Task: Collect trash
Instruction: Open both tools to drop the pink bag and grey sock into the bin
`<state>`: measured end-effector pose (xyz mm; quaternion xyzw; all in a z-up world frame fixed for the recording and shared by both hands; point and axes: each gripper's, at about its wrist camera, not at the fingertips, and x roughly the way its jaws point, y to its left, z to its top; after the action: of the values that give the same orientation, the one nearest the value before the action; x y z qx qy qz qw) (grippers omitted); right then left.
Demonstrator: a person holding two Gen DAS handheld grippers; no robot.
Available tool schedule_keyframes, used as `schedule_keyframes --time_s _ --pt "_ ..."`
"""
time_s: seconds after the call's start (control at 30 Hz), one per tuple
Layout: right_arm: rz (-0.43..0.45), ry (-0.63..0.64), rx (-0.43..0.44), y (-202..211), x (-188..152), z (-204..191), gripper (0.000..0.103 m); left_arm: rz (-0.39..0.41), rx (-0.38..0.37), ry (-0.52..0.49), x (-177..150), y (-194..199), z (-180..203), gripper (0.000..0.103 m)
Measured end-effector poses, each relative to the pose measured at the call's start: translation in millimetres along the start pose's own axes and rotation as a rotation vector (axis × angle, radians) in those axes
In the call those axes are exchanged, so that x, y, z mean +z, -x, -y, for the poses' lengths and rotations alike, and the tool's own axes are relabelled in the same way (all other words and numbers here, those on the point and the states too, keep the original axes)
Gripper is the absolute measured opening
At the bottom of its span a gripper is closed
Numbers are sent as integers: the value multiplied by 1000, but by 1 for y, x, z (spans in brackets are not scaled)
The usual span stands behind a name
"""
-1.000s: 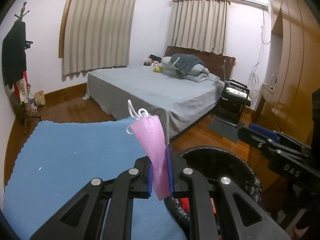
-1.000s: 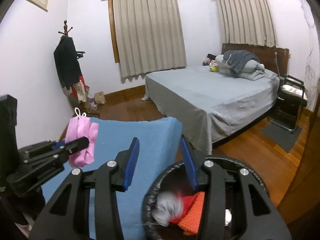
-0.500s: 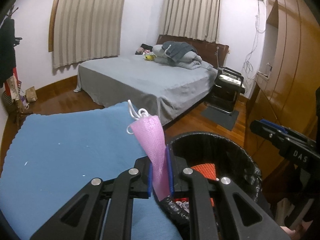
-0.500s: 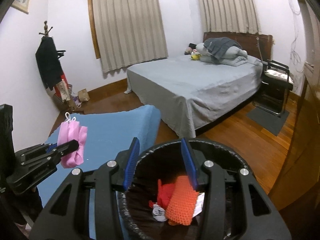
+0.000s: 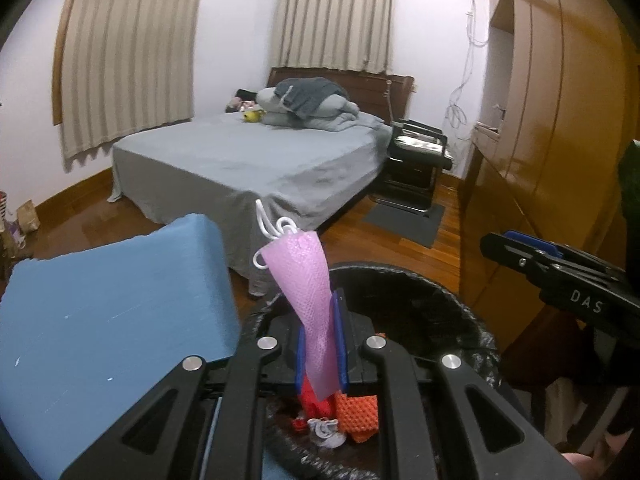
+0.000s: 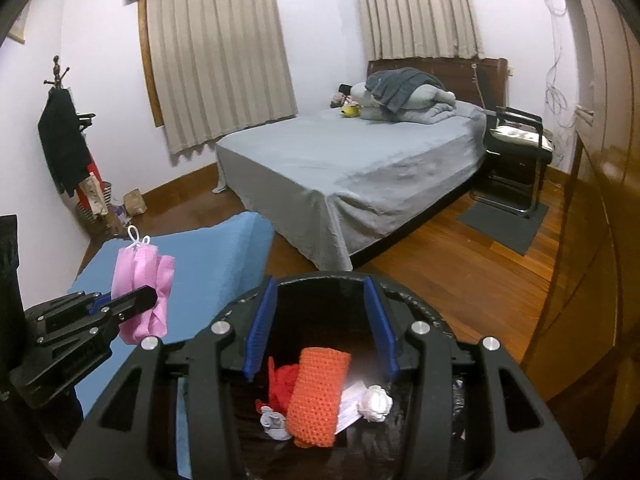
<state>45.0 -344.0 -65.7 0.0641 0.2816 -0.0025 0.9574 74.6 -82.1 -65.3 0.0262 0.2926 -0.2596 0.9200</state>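
Observation:
My left gripper (image 5: 320,344) is shut on a pink face mask (image 5: 308,284) with white ear loops and holds it upright over the near rim of a black-lined trash bin (image 5: 460,312). The mask (image 6: 142,292) and left gripper (image 6: 128,304) also show at the left of the right wrist view. My right gripper (image 6: 322,324) is open and empty above the bin (image 6: 444,332). Inside the bin lie an orange knitted piece (image 6: 318,392), red scraps (image 6: 284,380) and a white crumpled wad (image 6: 374,402).
A blue mat-covered surface (image 5: 100,312) lies left of the bin. A grey bed (image 6: 360,168) stands behind, a black chair (image 6: 516,148) beside it, a wooden wardrobe (image 5: 560,140) on the right, and a coat rack (image 6: 60,136) at the far left.
Both grippers have moved right and over the bin. The mask, still held, now stands over the bin's rim, and the bin's contents have come into view under both grippers.

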Motion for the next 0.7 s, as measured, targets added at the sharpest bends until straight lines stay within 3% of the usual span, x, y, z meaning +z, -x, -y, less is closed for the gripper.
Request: schedule_keyframes --time_s 0.27,0.43,0.5,0.6,0.7 --pt "-12 -16 -26 -6 -4 16 48 -19 -52 -15 0 -21 17 14" --pt "-15 -22 -37 -9 -4 16 54 -34 -88 -5 -2 -25 14 45" --pt "-15 -22 -37 -10 -3 18 55 -34 -87 -2 -3 -25 13 50" --pt "-8 -21 -38 -9 -2 17 62 -27 -73 7 -3 -23 10 65" --pt "6 -18 -51 -8 -2 15 77 -10 -48 15 -1 -21 8 79"
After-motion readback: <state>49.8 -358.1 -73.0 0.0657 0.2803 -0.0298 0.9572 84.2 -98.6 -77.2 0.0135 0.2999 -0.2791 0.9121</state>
